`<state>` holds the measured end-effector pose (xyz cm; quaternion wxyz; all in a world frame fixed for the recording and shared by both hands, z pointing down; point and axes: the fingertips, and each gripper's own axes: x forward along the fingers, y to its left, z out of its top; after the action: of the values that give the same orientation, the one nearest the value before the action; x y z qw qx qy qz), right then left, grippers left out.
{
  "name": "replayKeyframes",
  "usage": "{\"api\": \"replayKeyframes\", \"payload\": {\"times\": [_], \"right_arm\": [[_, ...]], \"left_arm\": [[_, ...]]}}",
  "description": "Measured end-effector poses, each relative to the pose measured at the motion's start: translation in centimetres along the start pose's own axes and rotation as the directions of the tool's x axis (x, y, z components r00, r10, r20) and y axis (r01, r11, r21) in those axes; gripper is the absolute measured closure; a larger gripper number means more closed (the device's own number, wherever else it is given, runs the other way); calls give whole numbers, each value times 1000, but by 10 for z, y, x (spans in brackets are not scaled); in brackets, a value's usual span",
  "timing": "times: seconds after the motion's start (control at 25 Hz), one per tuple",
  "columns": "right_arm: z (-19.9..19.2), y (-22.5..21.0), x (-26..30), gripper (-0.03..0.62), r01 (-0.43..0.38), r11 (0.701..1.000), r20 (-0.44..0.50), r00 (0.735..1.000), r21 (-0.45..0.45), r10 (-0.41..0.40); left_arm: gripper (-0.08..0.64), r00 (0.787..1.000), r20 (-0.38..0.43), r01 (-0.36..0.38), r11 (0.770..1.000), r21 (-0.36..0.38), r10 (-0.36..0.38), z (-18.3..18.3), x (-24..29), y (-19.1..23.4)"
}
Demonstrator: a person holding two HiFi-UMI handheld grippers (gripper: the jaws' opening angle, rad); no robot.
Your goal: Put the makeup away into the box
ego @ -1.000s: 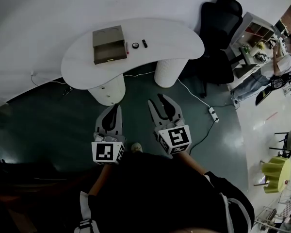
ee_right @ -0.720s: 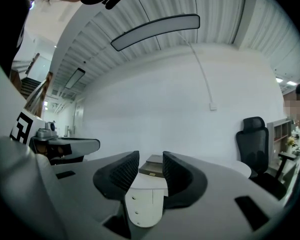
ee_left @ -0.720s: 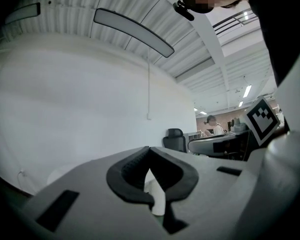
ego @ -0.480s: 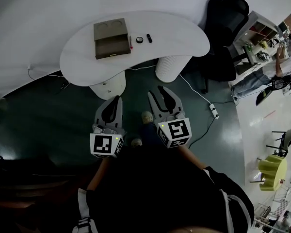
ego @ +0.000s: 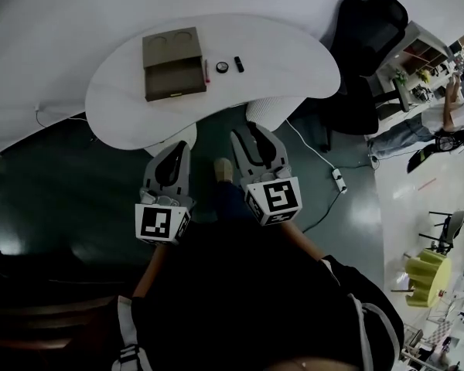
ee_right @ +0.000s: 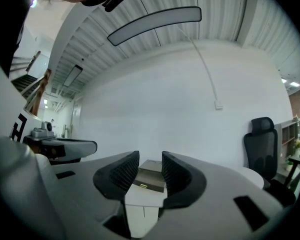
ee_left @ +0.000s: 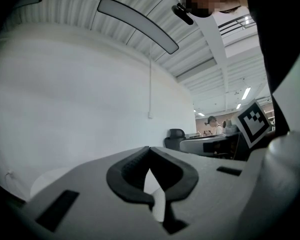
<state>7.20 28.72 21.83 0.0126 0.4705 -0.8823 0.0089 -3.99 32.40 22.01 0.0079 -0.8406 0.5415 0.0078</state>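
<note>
A brown box (ego: 172,64) with its drawer pulled open stands on the white curved table (ego: 286,52). To the right of it lie a thin red stick (ego: 206,70), a round compact (ego: 222,67) and a small black piece (ego: 238,64). Both grippers hang level over the dark floor, short of the table's near edge. My left gripper (ego: 182,147) (ee_left: 149,150) is shut, tips touching, with nothing in it. My right gripper (ego: 257,134) (ee_right: 150,160) is open and empty. Far beyond its jaws, the right gripper view shows the box (ee_right: 151,176).
A black office chair (ego: 367,45) stands at the table's right end. A white cable and power strip (ego: 340,181) lie on the floor to the right. Two round white pedestals (ego: 272,110) hold the table up. A person (ego: 441,118) stands by shelves at far right.
Both grippers have moved forward toward the table, which now lies closer to them in the head view. A foot has stepped forward between them. Neither gripper's jaws have changed.
</note>
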Motion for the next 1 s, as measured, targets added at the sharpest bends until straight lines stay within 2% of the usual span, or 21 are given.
{"api": "replayKeyframes", "payload": {"times": [0.28, 0.6, 1.0], "right_arm": [[-3, -44, 88, 445, -38, 999, -35, 999, -6, 38], [-17, -90, 182, 445, -122, 992, -96, 988, -31, 118], [-48, -124, 267, 445, -211, 977, -134, 969, -28, 205]], "left_arm": [[554, 999, -22, -35, 999, -14, 35, -7, 76, 46], [554, 995, -49, -85, 996, -25, 84, -18, 173, 96], [554, 982, -102, -160, 987, -3, 159, -38, 246, 140]]}}
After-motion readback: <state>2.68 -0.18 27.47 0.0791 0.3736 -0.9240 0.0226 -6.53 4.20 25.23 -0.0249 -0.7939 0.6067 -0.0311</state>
